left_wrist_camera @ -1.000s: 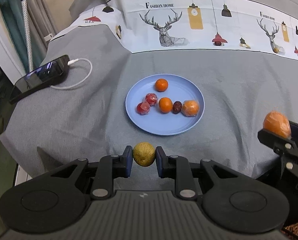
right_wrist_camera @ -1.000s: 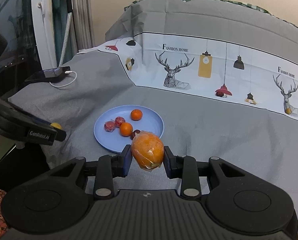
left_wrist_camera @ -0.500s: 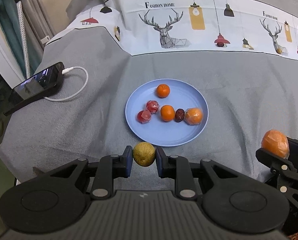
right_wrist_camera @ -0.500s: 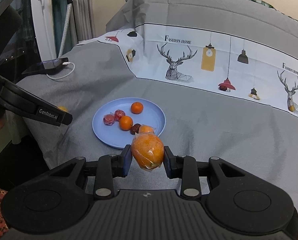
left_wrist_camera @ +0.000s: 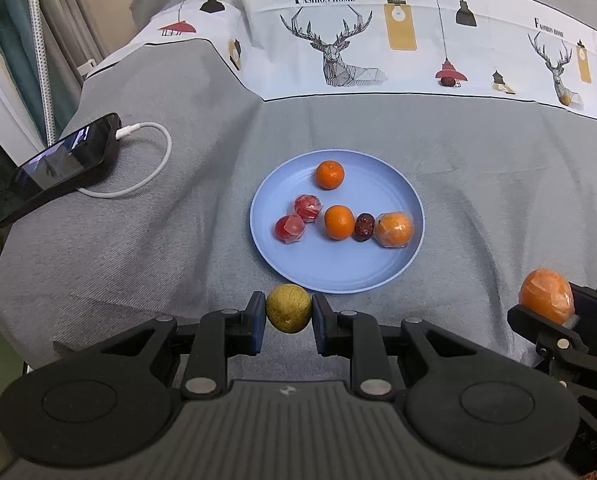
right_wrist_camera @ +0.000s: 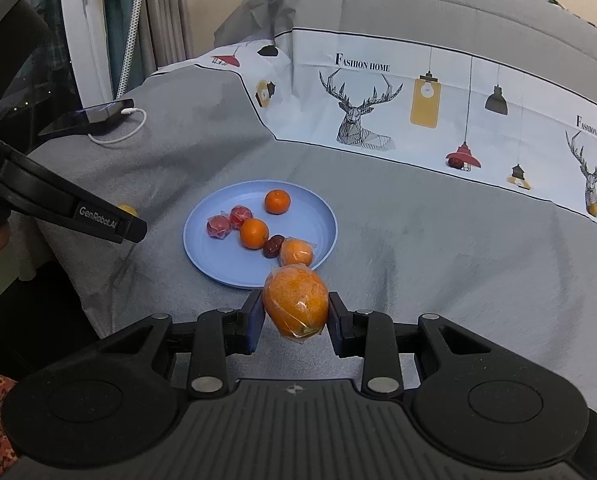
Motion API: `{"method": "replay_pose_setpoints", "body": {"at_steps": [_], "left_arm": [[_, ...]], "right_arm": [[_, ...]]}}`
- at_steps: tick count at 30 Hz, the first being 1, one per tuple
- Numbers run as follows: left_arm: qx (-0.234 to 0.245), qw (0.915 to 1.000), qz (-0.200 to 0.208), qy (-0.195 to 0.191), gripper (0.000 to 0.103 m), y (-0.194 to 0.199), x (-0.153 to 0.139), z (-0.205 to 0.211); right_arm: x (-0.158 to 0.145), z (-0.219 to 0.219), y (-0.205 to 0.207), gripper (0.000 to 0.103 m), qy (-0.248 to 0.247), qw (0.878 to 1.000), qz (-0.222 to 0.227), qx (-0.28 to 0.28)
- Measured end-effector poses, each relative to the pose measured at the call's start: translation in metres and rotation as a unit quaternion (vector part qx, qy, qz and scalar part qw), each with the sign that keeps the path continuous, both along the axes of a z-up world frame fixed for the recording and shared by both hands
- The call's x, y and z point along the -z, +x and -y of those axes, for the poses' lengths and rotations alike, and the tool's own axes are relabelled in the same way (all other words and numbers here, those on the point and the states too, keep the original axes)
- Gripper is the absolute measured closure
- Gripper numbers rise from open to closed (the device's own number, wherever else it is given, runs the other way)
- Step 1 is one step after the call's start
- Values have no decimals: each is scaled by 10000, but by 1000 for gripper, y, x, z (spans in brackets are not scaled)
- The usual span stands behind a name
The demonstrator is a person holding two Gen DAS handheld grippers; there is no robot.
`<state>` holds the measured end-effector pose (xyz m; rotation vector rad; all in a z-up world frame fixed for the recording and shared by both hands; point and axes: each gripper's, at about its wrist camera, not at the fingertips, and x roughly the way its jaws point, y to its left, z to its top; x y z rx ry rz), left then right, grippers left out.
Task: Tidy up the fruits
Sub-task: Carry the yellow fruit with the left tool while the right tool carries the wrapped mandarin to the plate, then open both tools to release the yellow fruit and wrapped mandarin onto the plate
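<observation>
A light blue plate point(left_wrist_camera: 310, 268) point(right_wrist_camera: 218, 268) lies on the grey bedspread. It holds two bare oranges point(left_wrist_camera: 329, 174) point(left_wrist_camera: 339, 222), two red wrapped fruits point(left_wrist_camera: 289, 229), a dark date point(left_wrist_camera: 364, 227) and a wrapped orange point(left_wrist_camera: 394, 229). My left gripper point(left_wrist_camera: 288, 316) is shut on a small yellow-green fruit point(left_wrist_camera: 288, 308), just short of the plate's near rim. My right gripper point(right_wrist_camera: 295, 312) is shut on a plastic-wrapped orange point(right_wrist_camera: 296, 300), close above the plate's near right edge. In the left wrist view that wrapped orange point(left_wrist_camera: 546, 296) shows at far right.
A black phone point(left_wrist_camera: 62, 160) with a white charging cable point(left_wrist_camera: 154, 160) lies at the bed's left edge. A printed deer-pattern band point(left_wrist_camera: 378, 40) crosses the bed behind the plate. The left gripper's arm point(right_wrist_camera: 78, 212) juts in from the left of the right wrist view.
Both grippers have drifted closer to the plate, which now looks larger and nearer. Each still holds its fruit unchanged.
</observation>
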<state>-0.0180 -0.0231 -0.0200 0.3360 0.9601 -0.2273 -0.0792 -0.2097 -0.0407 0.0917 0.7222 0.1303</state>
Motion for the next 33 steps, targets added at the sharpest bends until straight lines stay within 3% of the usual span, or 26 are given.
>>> {"method": "replay_pose_setpoints", "body": {"at_steps": [15, 33], "left_arm": [[-157, 9998, -82, -16, 76, 33, 7, 1], [-311, 9986, -413, 74, 76, 103, 42, 10]], "right_arm": [[8, -11, 30, 69, -65, 9998, -60, -172], [36, -20, 121, 68, -147, 9993, -180, -301]]}}
